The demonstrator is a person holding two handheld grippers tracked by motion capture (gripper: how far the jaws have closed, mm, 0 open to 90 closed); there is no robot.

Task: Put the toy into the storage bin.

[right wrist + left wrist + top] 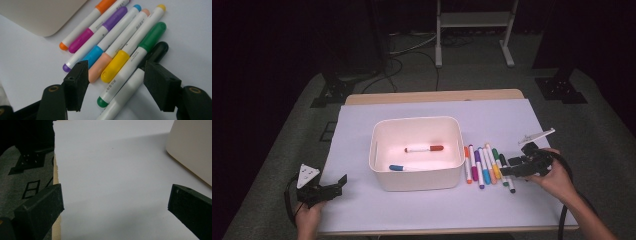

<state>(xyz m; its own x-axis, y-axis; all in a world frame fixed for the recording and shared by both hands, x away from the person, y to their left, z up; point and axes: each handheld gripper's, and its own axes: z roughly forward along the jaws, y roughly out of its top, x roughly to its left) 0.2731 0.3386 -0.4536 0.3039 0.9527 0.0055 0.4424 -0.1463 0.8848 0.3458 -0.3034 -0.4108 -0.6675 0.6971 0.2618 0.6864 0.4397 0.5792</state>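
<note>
Looking down from the high view, we see the white bin (417, 152) mid-counter with a red pen (424, 149) and a blue pen (397, 168) inside, and a row of pens (487, 167) just right of it, their long axes running near to far. Our right gripper (507, 171) hovers at the row's right end, jaws spread, far closer than our left gripper (343, 181), which rests well apart at the near left.

From the left gripper view, we find its jaws wide open over the bare white sheet (112, 182).

From the right gripper view, our spread jaws straddle the green pen (132, 62) and black pen (140, 75), pinching nothing; these two lie lengthwise between them, pointing away.
</note>
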